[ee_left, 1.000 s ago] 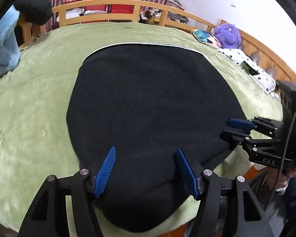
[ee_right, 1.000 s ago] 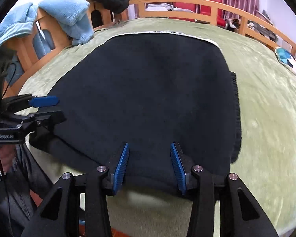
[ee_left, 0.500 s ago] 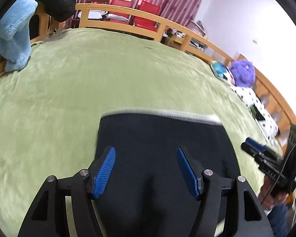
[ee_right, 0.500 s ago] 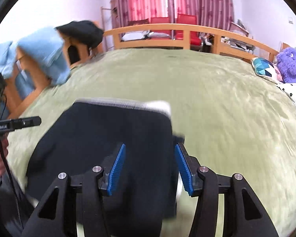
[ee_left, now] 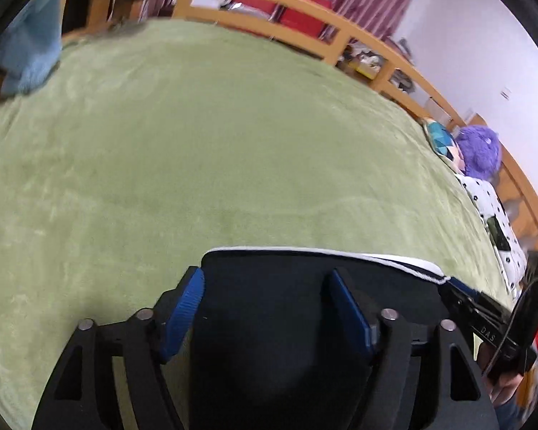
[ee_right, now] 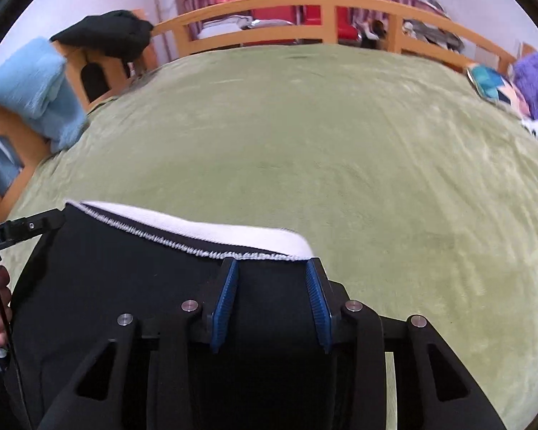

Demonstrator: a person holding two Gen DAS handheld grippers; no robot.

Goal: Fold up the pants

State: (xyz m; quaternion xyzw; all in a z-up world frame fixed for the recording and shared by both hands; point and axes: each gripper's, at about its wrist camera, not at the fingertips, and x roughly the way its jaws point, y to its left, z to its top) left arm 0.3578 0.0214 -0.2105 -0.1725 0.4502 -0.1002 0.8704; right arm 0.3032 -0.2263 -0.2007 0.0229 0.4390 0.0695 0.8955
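Right wrist view: black fleece pants with a white stitched edge (ee_right: 183, 229) fill the gap between the spread jaws of the right gripper (ee_right: 272, 279); left gripper (ee_left: 265, 286) likewise spread over the cloth. Neither visibly pinches. Risk: fabric slips, dragging crooked across the green plush blanket (ee_right: 340, 143).

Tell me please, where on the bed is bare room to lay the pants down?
The wide middle of the green blanket is free, between the pants and the wooden rail. It is crowded at the right edge, by the purple plush and pillow, and at the left corner, by the blue towel.
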